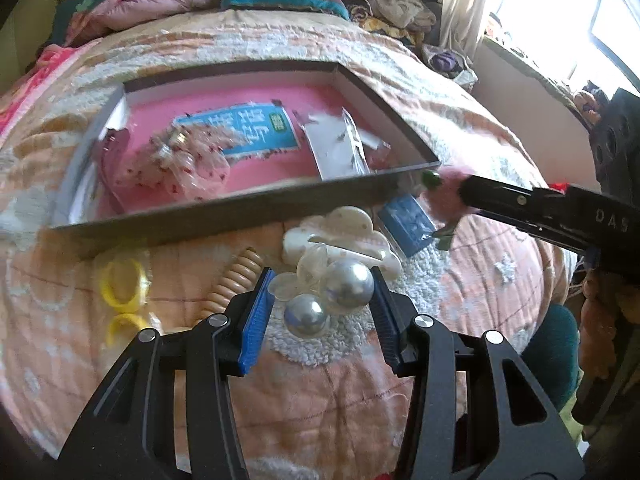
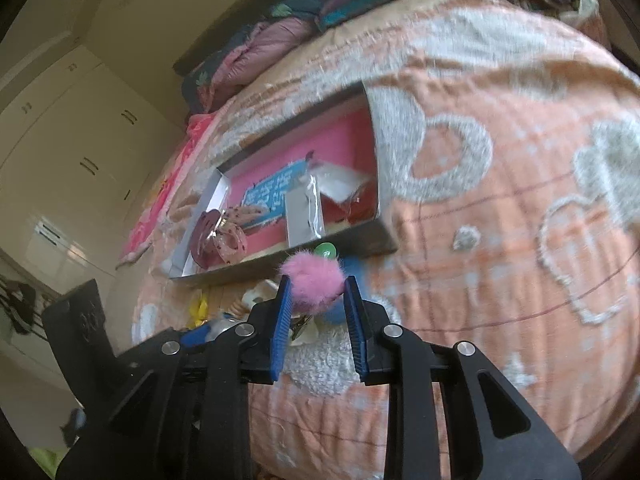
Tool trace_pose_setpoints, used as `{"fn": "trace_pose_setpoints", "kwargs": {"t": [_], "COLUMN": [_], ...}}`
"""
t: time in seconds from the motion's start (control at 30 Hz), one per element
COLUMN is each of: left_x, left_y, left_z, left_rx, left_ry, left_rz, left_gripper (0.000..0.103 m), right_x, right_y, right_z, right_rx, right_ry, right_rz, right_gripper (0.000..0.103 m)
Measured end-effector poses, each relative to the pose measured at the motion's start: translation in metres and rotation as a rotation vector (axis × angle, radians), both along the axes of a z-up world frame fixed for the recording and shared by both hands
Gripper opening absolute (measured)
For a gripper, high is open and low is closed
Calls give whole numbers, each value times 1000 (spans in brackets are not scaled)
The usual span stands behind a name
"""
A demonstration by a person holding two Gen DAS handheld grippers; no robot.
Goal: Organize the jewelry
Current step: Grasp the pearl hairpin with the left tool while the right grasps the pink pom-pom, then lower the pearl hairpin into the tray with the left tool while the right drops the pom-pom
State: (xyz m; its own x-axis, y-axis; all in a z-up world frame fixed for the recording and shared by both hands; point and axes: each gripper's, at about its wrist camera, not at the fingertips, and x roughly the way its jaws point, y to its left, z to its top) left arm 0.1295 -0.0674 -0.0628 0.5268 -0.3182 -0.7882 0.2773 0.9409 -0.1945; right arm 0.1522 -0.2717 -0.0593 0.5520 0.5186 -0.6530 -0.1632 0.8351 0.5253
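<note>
Clamping a pink pompom (image 2: 313,280) just short of the box (image 2: 382,236) wall, the right gripper (image 2: 316,290) risks snagging it there, while the left gripper (image 1: 323,286), jaws apart, straddles pearls (image 1: 347,286) at 6 o'clock.

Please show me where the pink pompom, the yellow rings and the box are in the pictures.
pink pompom (image 2: 314,280): right wrist view, middle of the fluffy ball.
yellow rings (image 1: 122,280): left wrist view, upper ring's band.
box (image 1: 240,210): left wrist view, near wall's outer face.
</note>
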Motion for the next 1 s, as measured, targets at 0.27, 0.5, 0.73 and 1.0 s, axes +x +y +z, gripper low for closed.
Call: {"fn": "trace_pose_setpoints", "kwargs": {"t": [0.27,0.5,0.73,1.0], "left_x": [-4,-4,3,16], "left_y": [23,50,84,119], "left_z": [29,48,65,85], "left_rx": [-10,-3,-7,-18], "left_ry": [-37,-69,-97,-134], "left_rz": [58,123,197,274], "left_gripper": [38,38,38,38], "right_x": [-10,-11,-5,9], "right_y": [0,14,35,63], "right_z": [35,58,74,92], "right_rx": [-43,-64,-68,-121], "right_ry": [-108,-163,-199,-255], "right_rz": [24,70,117,162], "right_gripper": [25,25,25,25]}}
